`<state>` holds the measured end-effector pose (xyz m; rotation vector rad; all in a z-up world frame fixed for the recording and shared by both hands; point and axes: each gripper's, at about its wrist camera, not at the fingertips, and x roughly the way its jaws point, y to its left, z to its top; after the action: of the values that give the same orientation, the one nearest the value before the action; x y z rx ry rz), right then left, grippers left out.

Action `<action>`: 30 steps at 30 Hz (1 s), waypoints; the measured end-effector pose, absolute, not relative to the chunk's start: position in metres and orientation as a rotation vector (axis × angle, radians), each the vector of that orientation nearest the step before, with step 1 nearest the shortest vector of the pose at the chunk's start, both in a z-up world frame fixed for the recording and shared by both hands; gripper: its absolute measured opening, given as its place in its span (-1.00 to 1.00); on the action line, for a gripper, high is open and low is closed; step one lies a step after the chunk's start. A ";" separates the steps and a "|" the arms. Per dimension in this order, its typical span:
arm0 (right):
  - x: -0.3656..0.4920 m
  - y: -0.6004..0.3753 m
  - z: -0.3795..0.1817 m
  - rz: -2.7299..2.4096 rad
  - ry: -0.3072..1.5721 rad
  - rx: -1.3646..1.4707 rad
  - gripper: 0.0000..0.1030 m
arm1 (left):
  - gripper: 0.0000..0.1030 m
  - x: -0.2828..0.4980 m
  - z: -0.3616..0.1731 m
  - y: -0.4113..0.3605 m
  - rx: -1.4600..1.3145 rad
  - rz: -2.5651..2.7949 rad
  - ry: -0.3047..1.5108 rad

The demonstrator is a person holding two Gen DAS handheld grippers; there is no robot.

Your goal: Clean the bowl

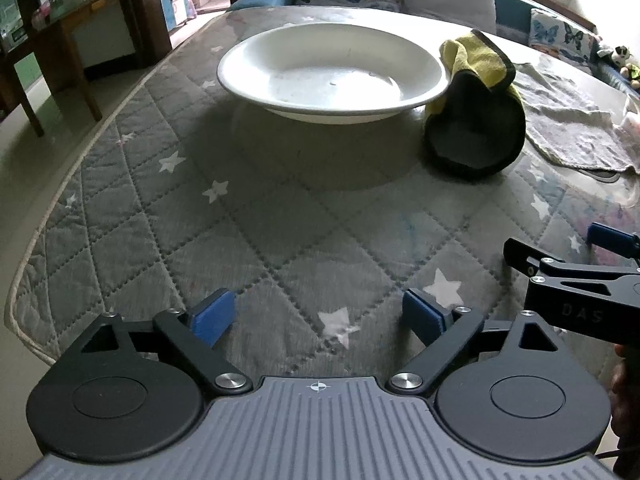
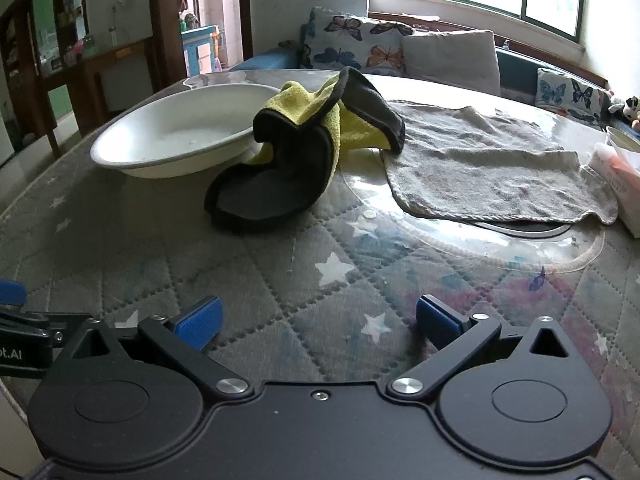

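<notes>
A wide white bowl (image 1: 334, 72) (image 2: 176, 136) rests on the quilted grey table cover, far ahead of both grippers. A crumpled yellow-and-dark-grey cloth (image 1: 478, 108) (image 2: 304, 148) leans against the bowl's right rim. My left gripper (image 1: 318, 320) hovers open near the table's front, nothing between its blue pads. My right gripper (image 2: 318, 322) is also open and empty, just to the right of the left one. In the left wrist view, the right gripper's fingertip (image 1: 612, 236) shows at the right edge.
A pale grey towel (image 2: 492, 168) (image 1: 572, 120) lies flat right of the cloth, partly over a round clear mat (image 2: 480, 244). A box (image 2: 620, 184) sits at the far right. Butterfly cushions (image 2: 360, 42) line the sofa behind. The table edge (image 1: 60, 188) curves along the left.
</notes>
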<state>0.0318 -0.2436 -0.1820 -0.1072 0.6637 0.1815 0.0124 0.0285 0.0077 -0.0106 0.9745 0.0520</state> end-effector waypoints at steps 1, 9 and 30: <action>0.032 -0.243 -0.182 0.179 0.666 -0.107 1.00 | 0.87 0.012 0.007 0.029 -0.012 0.053 0.976; 0.032 -0.240 -0.180 0.173 0.680 -0.108 1.00 | 0.93 0.014 0.007 0.028 -0.015 0.055 0.991; 0.034 -0.242 -0.180 0.181 0.691 -0.117 1.00 | 0.99 0.021 0.007 0.028 -0.012 0.039 1.041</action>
<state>0.0336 -0.2415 -0.1798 -0.1169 0.6905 0.1805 0.0207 0.0280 0.0065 -0.0122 1.0407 0.0386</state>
